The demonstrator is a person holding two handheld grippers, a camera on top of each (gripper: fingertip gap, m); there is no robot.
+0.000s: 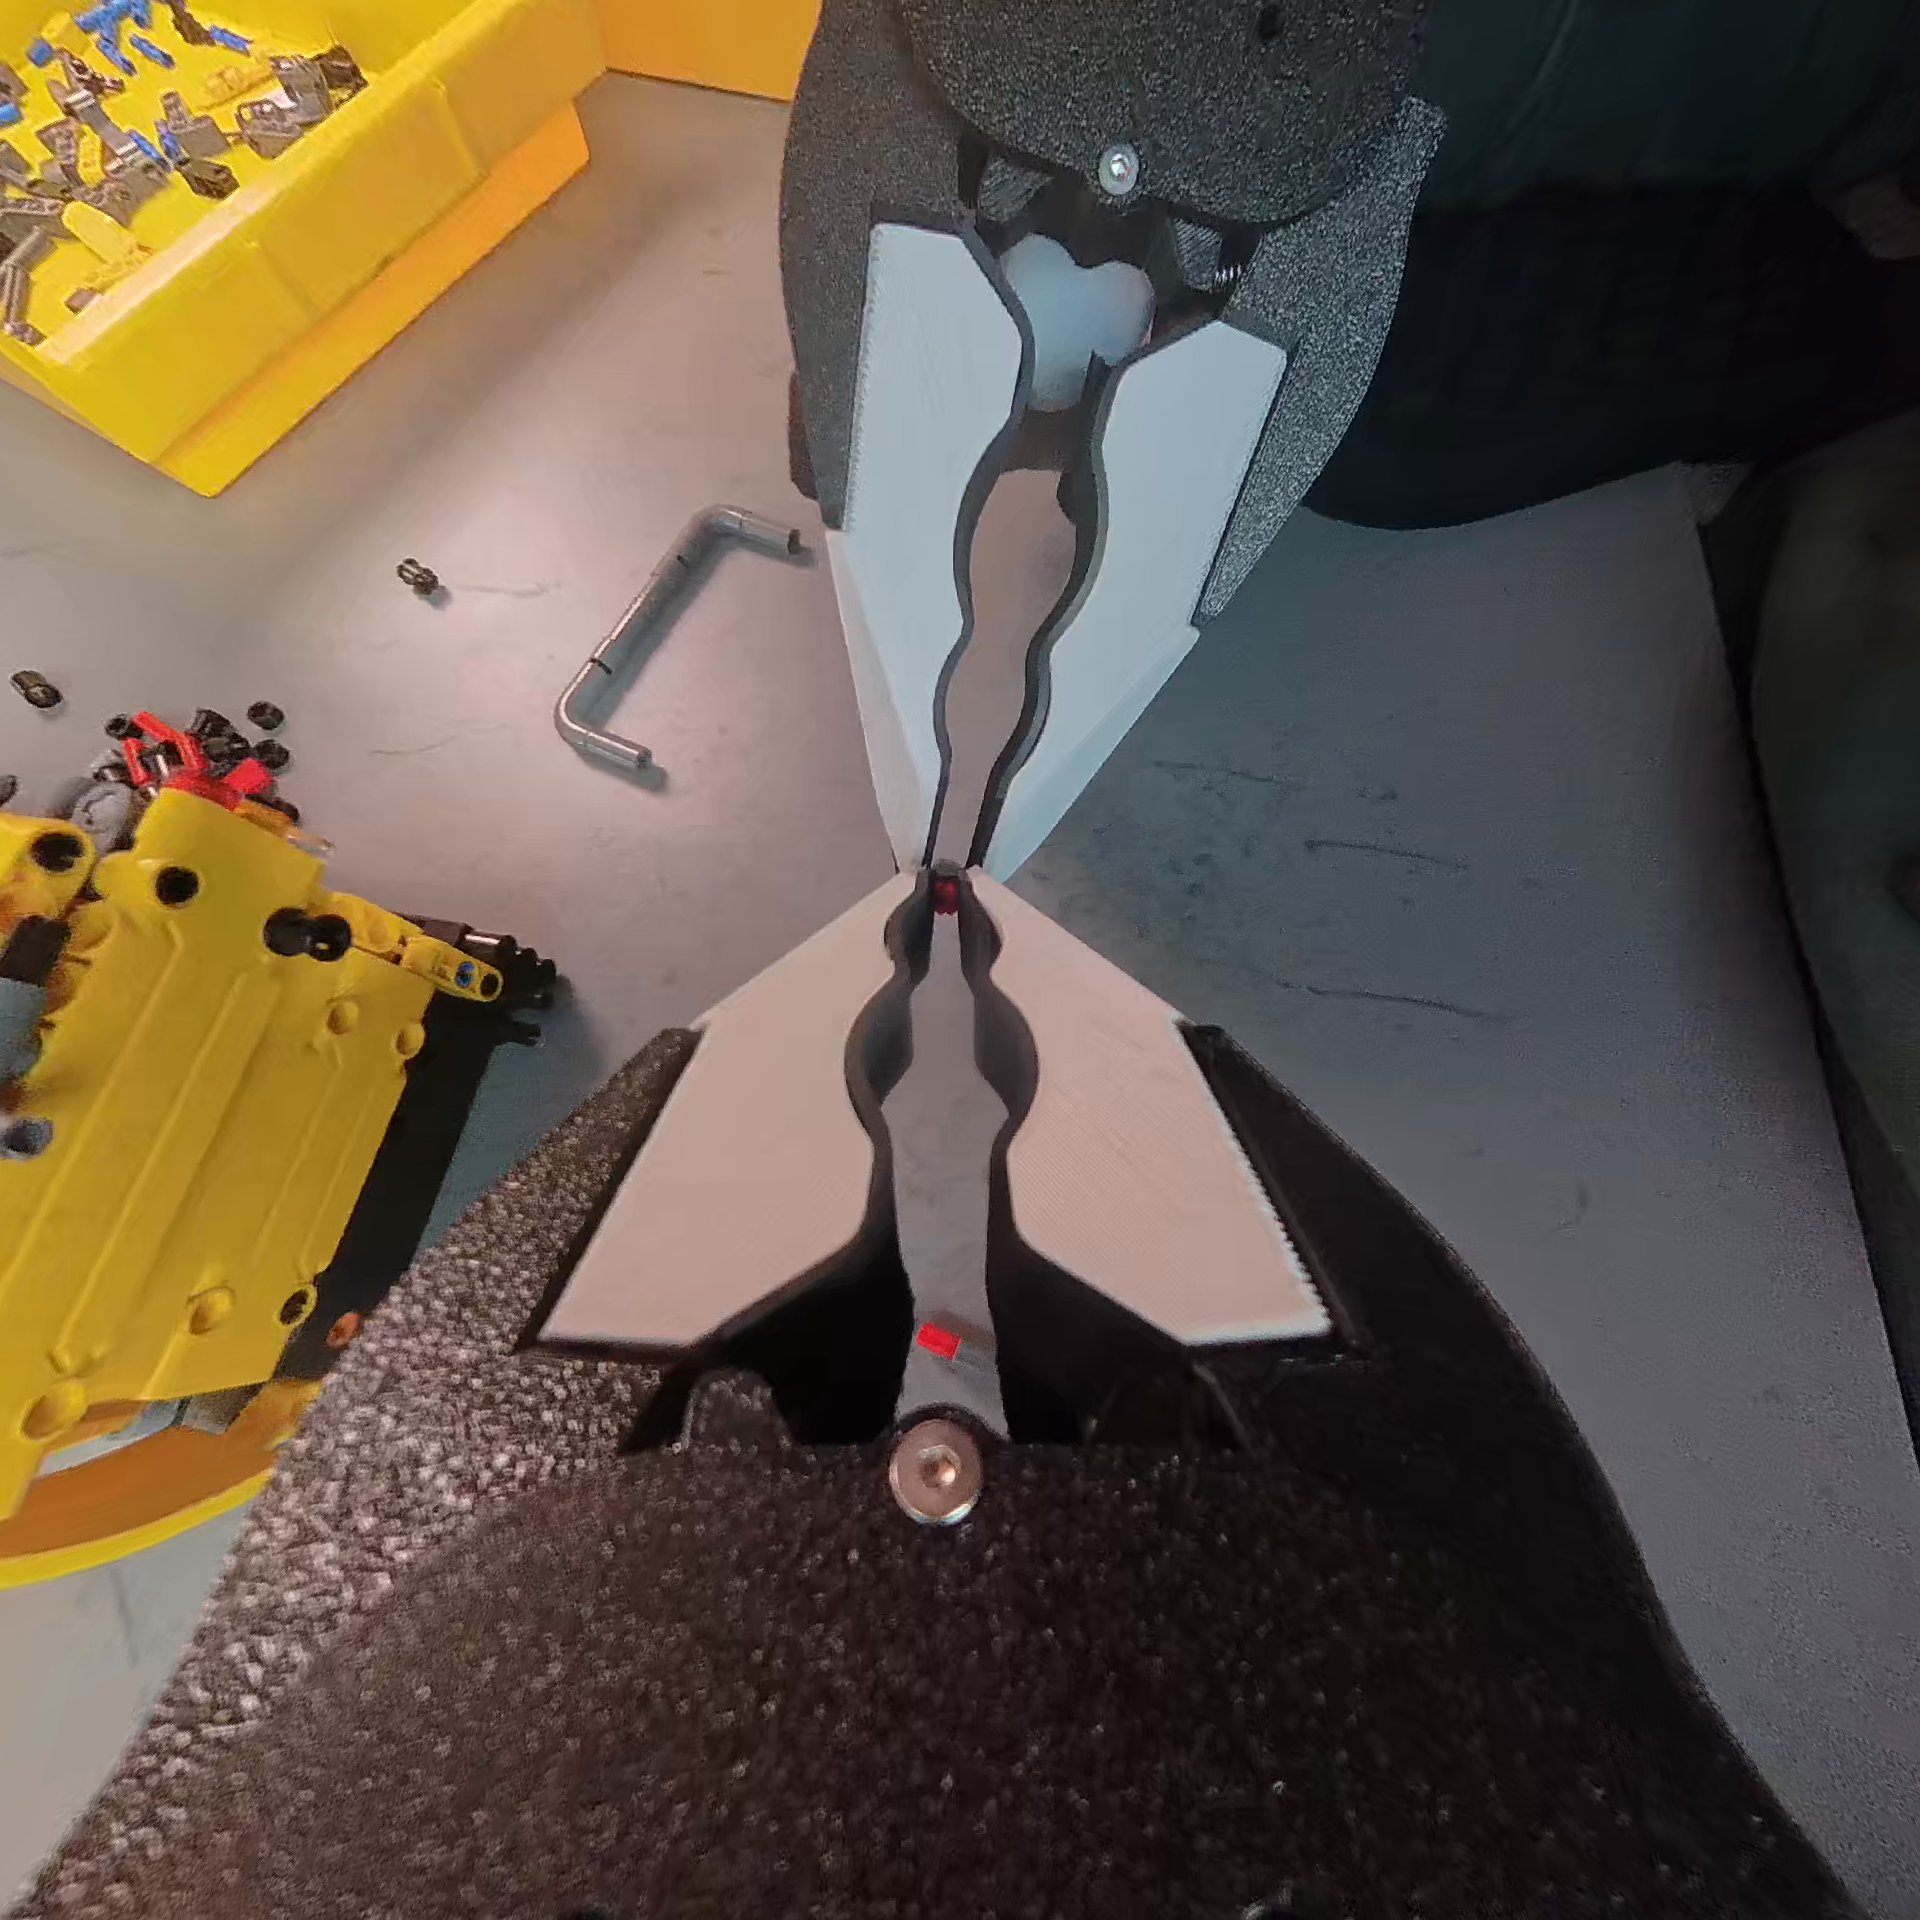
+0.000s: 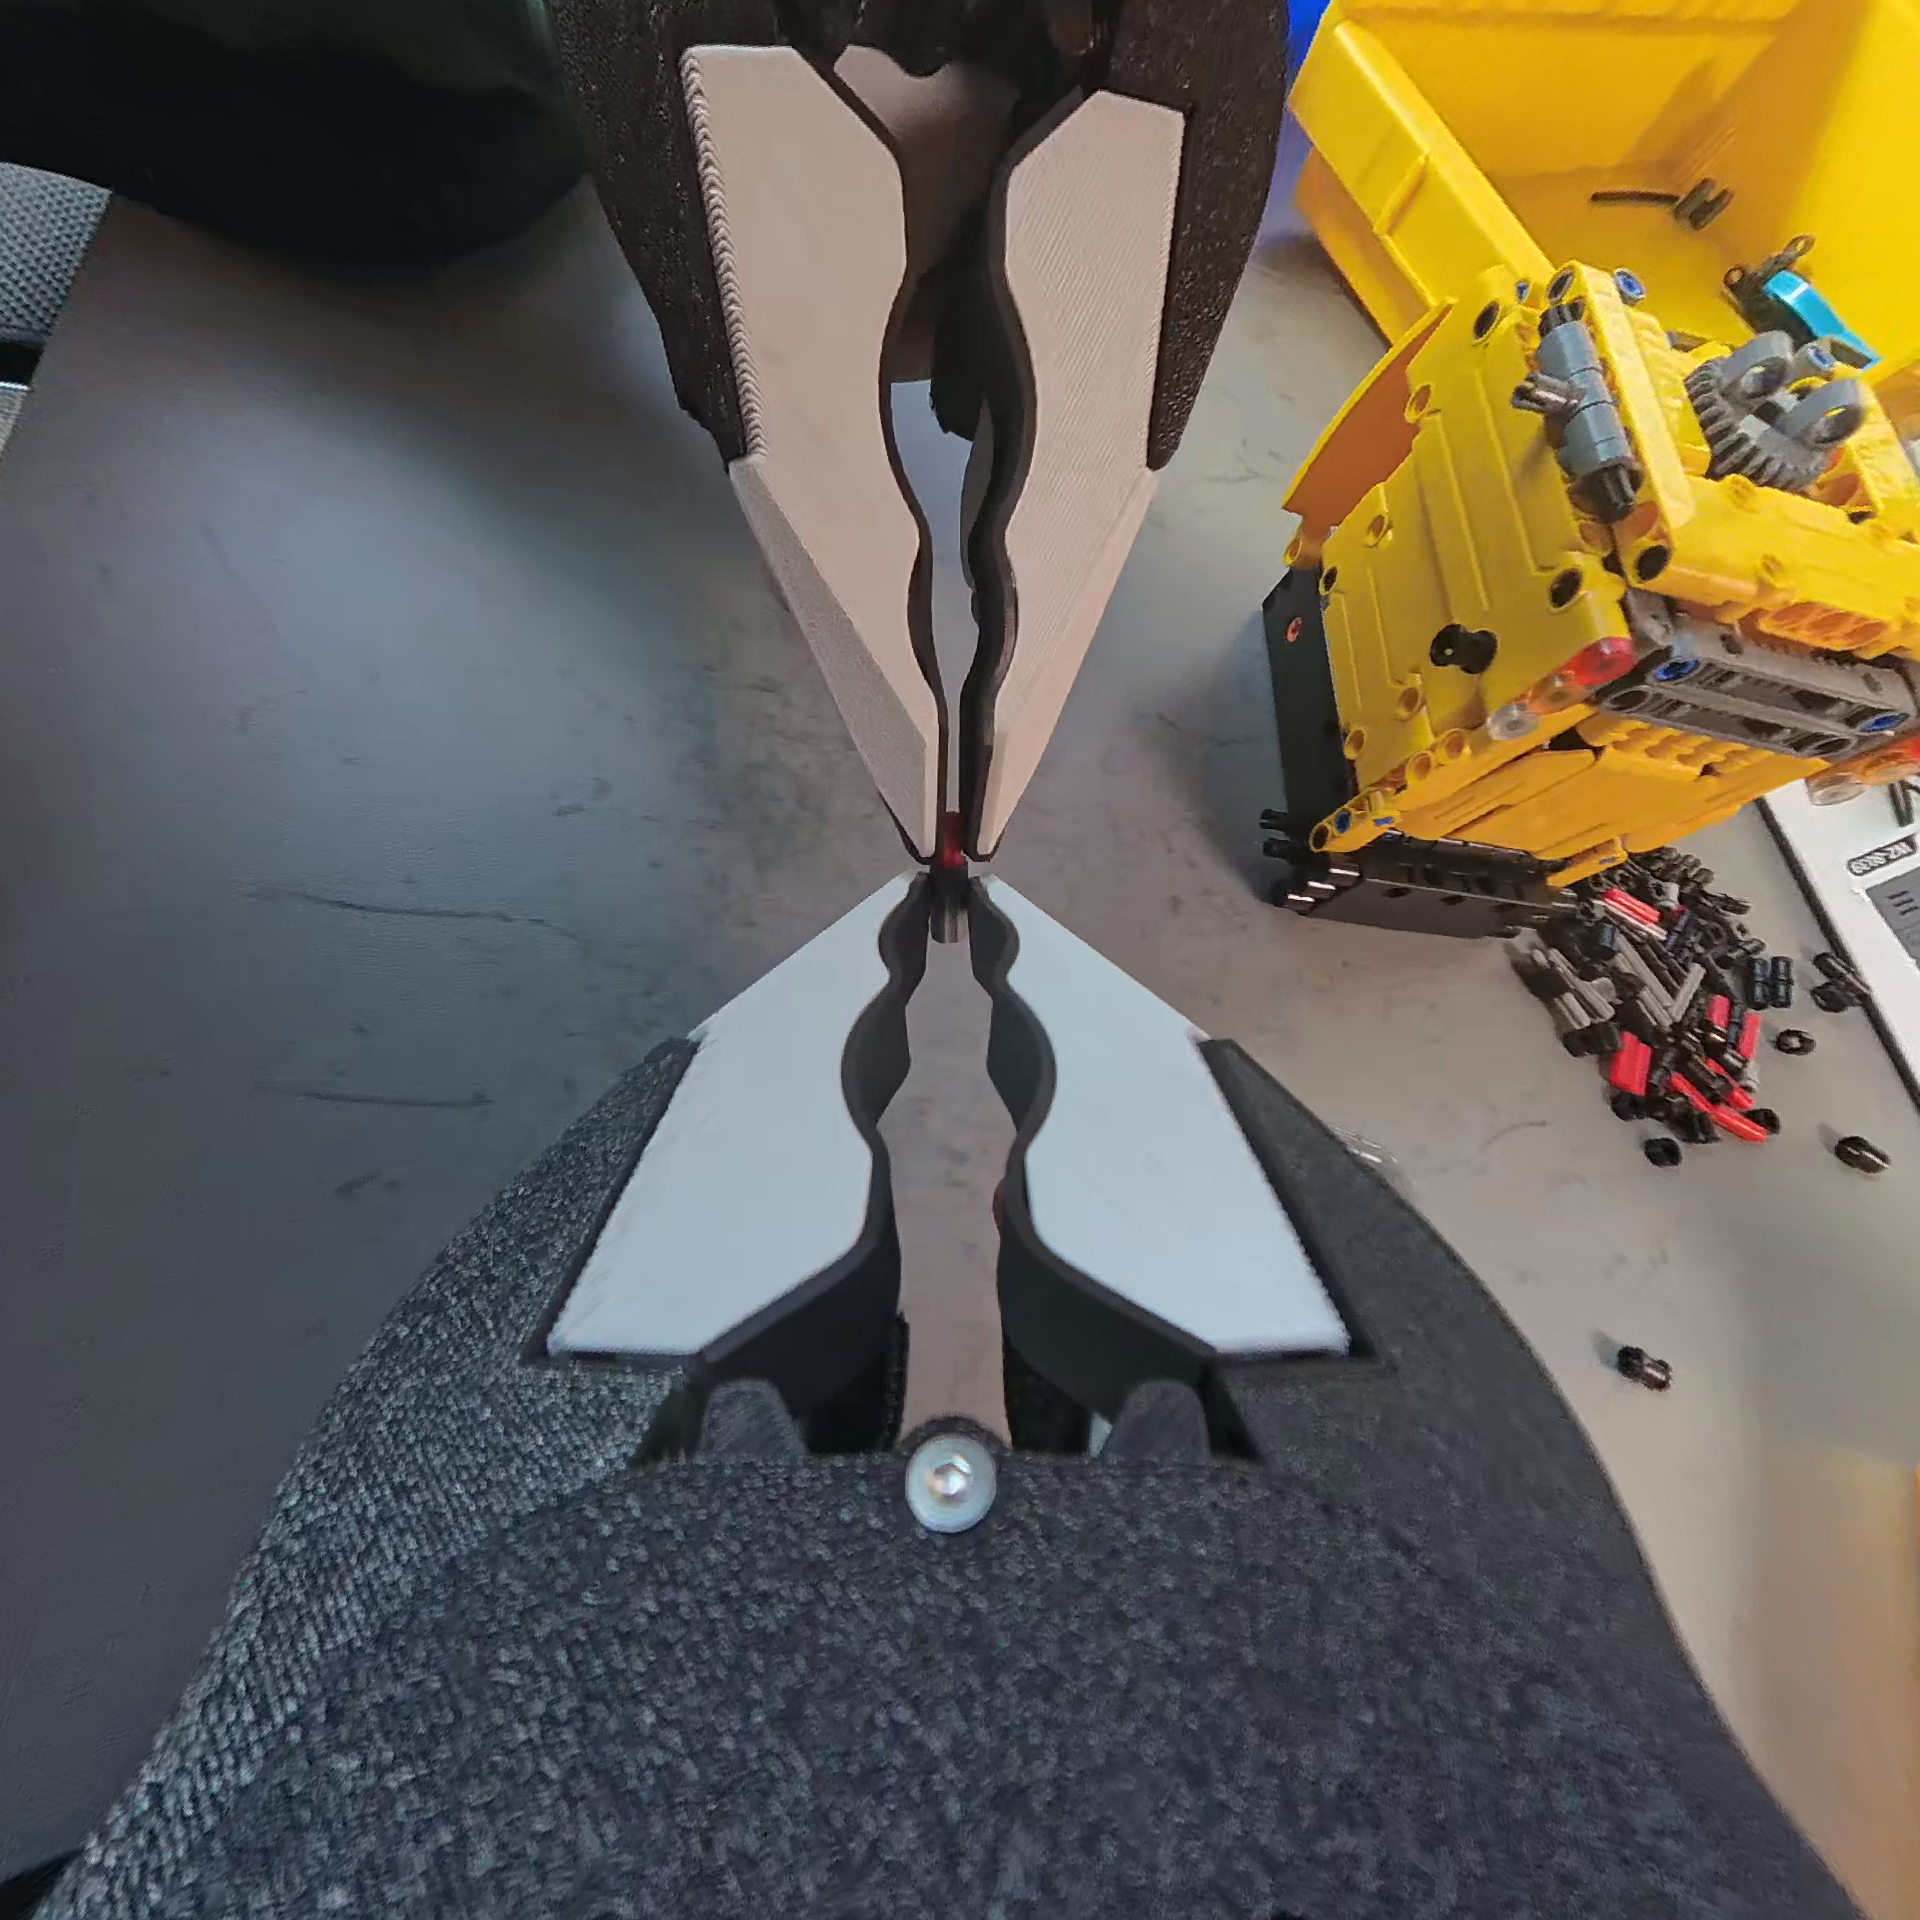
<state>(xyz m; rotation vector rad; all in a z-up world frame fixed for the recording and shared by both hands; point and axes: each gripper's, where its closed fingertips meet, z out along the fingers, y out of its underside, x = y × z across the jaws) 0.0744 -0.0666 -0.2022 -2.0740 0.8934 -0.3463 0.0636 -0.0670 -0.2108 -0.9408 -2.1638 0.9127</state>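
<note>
My two grippers meet tip to tip above the grey table (image 1: 1403, 935). My left gripper (image 1: 943, 902) is shut on a tiny red pin (image 1: 943, 894). My right gripper (image 2: 945, 916) is shut on a small dark grey pin (image 2: 944, 923). In the left wrist view the right gripper (image 1: 952, 856) comes in from the top. In the right wrist view the left gripper (image 2: 950, 840) comes in from the top with the red pin (image 2: 951, 844). The two small parts touch end to end; how far they are joined is hidden by the fingertips.
A yellow brick-built vehicle model (image 1: 208, 1091) (image 2: 1558, 582) stands to one side. A pile of black and red pins (image 2: 1662, 1008) lies beside it. A yellow box of parts (image 1: 260, 208) and a grey bent tube (image 1: 644, 644) lie farther off. A white booklet (image 2: 1870, 894) is at the right edge. Only a small space, under 4 cm, lies between the two pairs of fingers.
</note>
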